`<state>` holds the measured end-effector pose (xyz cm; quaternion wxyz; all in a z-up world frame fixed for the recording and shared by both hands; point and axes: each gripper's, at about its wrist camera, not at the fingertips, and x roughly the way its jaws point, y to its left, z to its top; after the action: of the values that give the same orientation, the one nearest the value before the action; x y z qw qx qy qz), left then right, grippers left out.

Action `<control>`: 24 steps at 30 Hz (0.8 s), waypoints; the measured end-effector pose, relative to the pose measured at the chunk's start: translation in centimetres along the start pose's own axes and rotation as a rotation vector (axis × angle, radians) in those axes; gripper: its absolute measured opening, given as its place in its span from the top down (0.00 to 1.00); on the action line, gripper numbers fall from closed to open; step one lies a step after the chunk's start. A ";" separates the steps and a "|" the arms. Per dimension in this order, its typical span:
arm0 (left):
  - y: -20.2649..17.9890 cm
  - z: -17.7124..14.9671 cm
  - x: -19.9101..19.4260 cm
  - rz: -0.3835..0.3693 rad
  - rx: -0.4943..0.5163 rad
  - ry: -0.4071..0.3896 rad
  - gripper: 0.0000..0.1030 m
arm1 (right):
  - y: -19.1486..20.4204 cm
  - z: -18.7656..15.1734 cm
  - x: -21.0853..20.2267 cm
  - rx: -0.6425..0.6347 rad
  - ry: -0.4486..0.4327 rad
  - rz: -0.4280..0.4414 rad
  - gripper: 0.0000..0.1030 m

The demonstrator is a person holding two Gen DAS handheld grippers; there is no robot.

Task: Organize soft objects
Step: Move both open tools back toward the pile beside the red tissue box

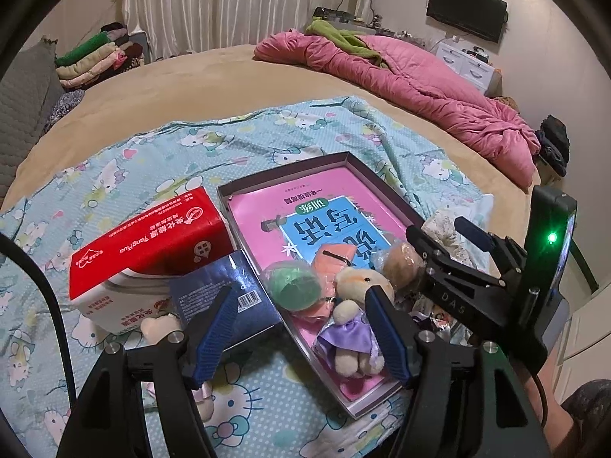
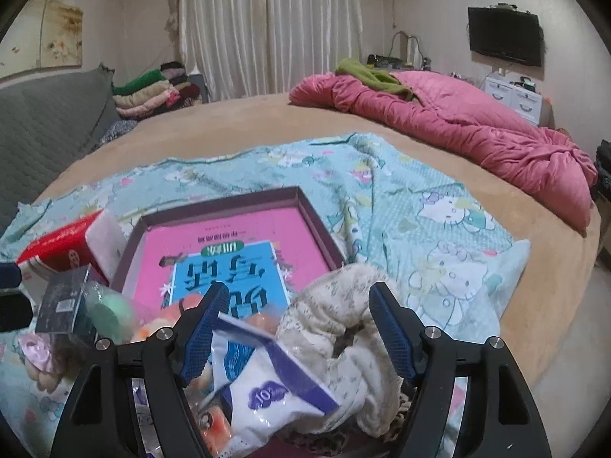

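Observation:
A shallow box point(image 1: 345, 158) point(image 2: 296, 191) lined with a pink and blue book lies on the Hello Kitty sheet. In it lie a plush doll in a purple dress point(image 1: 353, 320), a green round soft toy point(image 1: 292, 286) point(image 2: 110, 313), an orange soft piece point(image 1: 332, 263) and a tan ball point(image 1: 401, 267). My left gripper point(image 1: 301, 332) is open above the box's near left edge, the doll by its right finger. My right gripper point(image 2: 294, 334) point(image 1: 446, 242) is open over a cream floral cloth point(image 2: 343, 328) and a white and blue packet point(image 2: 263, 385).
A red and white tissue pack point(image 1: 145, 252) and a dark blue box point(image 1: 225, 297) lie left of the shallow box. A small white plush point(image 1: 158, 328) lies by them. A pink quilt point(image 1: 420, 87), folded clothes point(image 1: 95, 61) and a grey cushion point(image 2: 49, 122) lie further back.

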<state>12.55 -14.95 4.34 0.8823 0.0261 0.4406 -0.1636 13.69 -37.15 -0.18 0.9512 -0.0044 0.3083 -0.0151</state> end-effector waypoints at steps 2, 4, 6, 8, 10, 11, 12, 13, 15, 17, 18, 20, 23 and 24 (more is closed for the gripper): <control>0.1 0.0 -0.3 0.000 -0.003 -0.003 0.33 | 0.1 0.1 -0.3 -0.003 -0.007 -0.003 0.26; 0.1 0.0 -0.5 -0.001 -0.007 -0.007 0.33 | 0.2 0.3 -0.7 -0.007 -0.023 -0.005 0.26; 0.2 0.0 -0.6 -0.003 -0.009 -0.009 0.33 | 0.2 0.4 -0.9 -0.005 -0.031 0.003 0.25; 0.2 -0.1 -0.7 -0.006 -0.011 -0.009 0.33 | 0.3 0.8 -0.8 0.000 -0.036 0.017 0.25; 0.2 -0.1 -0.9 -0.005 -0.009 -0.008 0.33 | 0.7 1.3 -0.7 -0.010 -0.030 0.018 0.25; 0.2 -0.2 -1.0 -0.005 -0.008 -0.007 0.33 | 0.8 1.5 -0.8 -0.004 -0.029 0.025 0.25; 0.2 -0.2 -1.0 -0.006 -0.005 -0.009 0.33 | 0.8 1.7 -1.0 0.008 -0.029 0.042 0.25; 0.2 -0.2 -1.2 -0.005 -0.002 -0.012 0.33 | 0.8 1.9 -1.4 0.021 -0.030 0.071 0.25; 0.3 -0.2 -1.4 -0.007 -0.001 -0.014 0.33 | 1.1 2.0 -1.6 0.016 -0.008 0.101 0.24; 0.4 -0.3 -1.6 -0.009 -0.003 -0.018 0.33 | 1.5 1.8 -1.9 0.001 0.014 0.103 0.24; 0.4 -0.3 -1.7 -0.010 -0.002 -0.019 0.33 | 1.7 1.6 -2.0 -0.003 0.030 0.106 0.24; 0.6 -0.4 -1.9 -0.010 -0.007 -0.023 0.33 | 2.0 1.2 -2.5 -0.014 0.034 0.114 0.24; 0.9 -0.5 -2.2 -0.011 -0.014 -0.026 0.33 | 2.0 1.0 -3.3 -0.024 0.035 0.109 0.24; 0.9 -0.5 -2.2 -0.011 -0.014 -0.027 0.33 | 1.9 1.0 -3.5 -0.016 0.031 0.109 0.24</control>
<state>11.22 -13.39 5.67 0.8873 0.0154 0.4301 -0.1657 11.51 -35.16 2.60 0.9456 0.0050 0.3229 0.0393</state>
